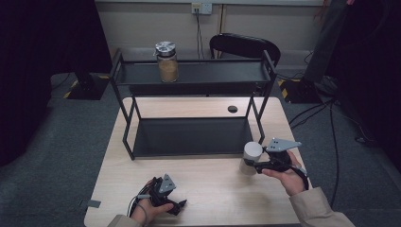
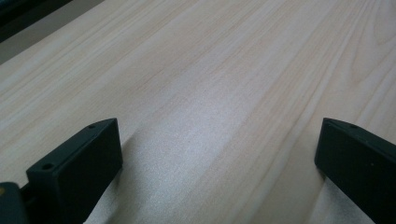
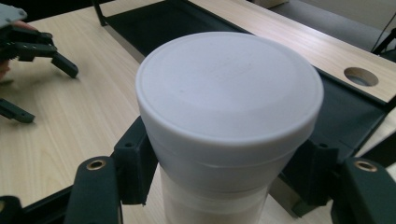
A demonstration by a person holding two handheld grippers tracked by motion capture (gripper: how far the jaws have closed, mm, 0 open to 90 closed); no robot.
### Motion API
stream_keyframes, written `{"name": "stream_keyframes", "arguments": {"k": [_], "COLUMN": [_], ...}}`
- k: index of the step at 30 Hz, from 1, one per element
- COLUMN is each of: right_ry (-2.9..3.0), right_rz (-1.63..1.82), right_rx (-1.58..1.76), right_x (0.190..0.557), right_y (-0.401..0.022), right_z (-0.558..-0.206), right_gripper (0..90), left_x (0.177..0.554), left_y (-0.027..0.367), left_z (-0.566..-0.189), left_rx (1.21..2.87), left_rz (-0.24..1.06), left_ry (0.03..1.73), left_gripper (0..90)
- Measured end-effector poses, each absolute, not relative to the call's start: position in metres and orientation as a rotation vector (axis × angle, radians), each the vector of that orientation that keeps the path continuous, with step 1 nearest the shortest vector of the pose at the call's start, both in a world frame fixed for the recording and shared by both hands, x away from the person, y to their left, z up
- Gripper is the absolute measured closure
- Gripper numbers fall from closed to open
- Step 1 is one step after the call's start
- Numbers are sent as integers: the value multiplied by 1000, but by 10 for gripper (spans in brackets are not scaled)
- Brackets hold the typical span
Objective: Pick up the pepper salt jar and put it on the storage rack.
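The white-lidded, pale cylindrical plastic jar (image 3: 229,116) sits at the table's right front, just before the black metal two-tier rack (image 1: 189,75), clamped below its lid by the right gripper (image 1: 255,163). The lift seems underway; shelving it likely follows. The left gripper (image 1: 177,205) rests on the table with jaws apart, holding nothing.
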State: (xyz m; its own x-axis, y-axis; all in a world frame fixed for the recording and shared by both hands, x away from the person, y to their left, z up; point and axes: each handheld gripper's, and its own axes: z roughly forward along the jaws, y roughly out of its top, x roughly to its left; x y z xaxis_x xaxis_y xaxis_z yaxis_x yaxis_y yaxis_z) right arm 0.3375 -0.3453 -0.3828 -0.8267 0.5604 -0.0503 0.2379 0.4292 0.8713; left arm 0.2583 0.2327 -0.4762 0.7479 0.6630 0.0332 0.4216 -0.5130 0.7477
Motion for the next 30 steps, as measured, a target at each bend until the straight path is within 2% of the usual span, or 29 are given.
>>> {"name": "stream_keyframes", "arguments": {"k": [17, 30], "right_ry": [2372, 2380], "right_rz": [1418, 1424], "right_rx": [668, 640], "right_x": [350, 360], "right_y": [-335, -321], "right_z": [-336, -284], "right_gripper": [353, 354], "left_x": [258, 258], "left_y": [233, 233], "left_z": [-476, -476], "left_rx": [2185, 2186], "left_rz": [408, 408], "left_ry": [811, 810], "left_gripper": [0, 0]}}
